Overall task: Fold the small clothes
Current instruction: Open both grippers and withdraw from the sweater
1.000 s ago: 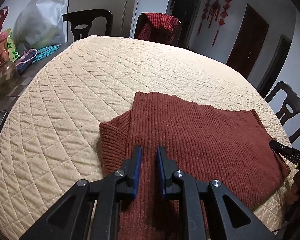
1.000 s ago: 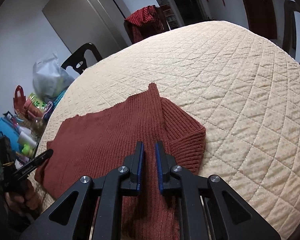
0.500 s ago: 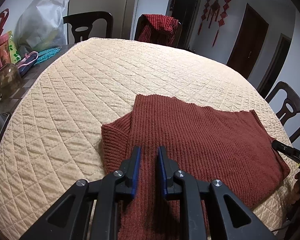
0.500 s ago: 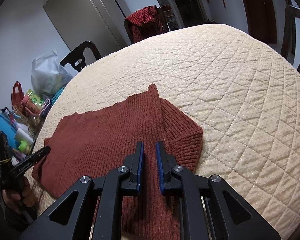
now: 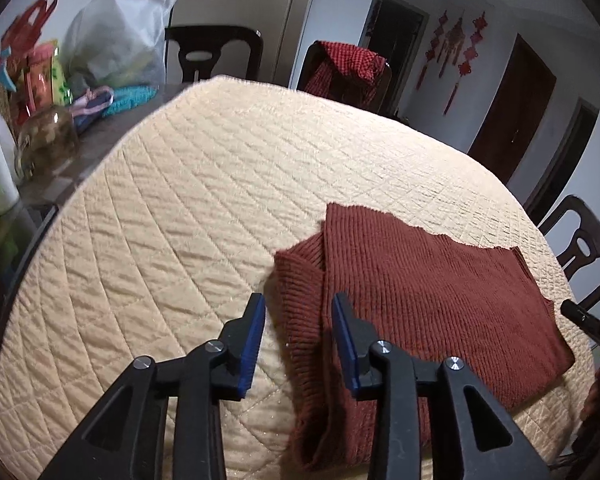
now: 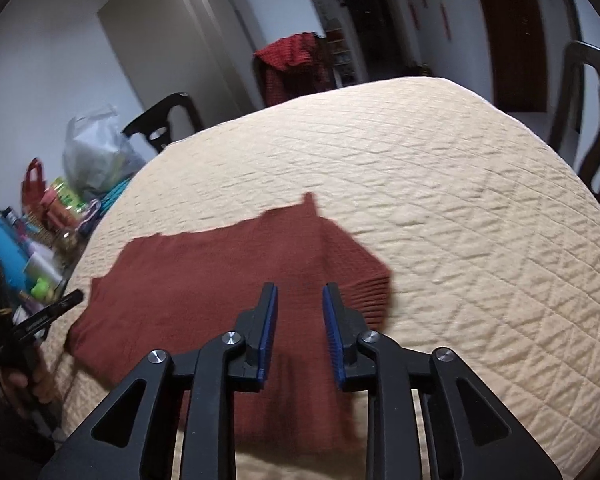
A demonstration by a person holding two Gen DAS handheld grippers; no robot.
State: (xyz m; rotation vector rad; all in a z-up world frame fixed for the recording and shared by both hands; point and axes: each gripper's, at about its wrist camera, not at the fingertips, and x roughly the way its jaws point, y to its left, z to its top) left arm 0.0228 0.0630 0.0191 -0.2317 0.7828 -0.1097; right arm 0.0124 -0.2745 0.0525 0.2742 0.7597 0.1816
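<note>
Rust-red ribbed knit is what we've got here, a small sweater (image 5: 420,300) lying flat on the cream quilted cover (image 5: 180,220) of the table, sitting toward the near edge, with one sleeve folded in over the body on each side. We're holding our left gripper (image 5: 299,304) above the sweater's left side, and its jaws have just been opening; the blue pads (image 5: 252,344) stand apart, the folded sleeve edge shows in the gap below them, and nothing is pinched. Same deal on the other side: our right gripper (image 6: 300,296) hangs over the right part of the sweater (image 6: 204,280) near the other folded sleeve, its jaws have just been opening too, and the pads are clear of the knit, so it's let go as well. That right view is a bit blurry, so we can't say much about fine detail there. Each gripper pokes into the edge of the other's view, and in the right view a hand (image 6: 24,384) shows on the left one. Off the far left edge of the table there's a pile of clutter: a grey plastic bag (image 5: 116,40), a glass jar (image 5: 48,140) and some colourful packets. Dark chairs (image 5: 212,56) stand around the far side, one of them with a red checked garment (image 5: 348,68) draped over its back.
</note>
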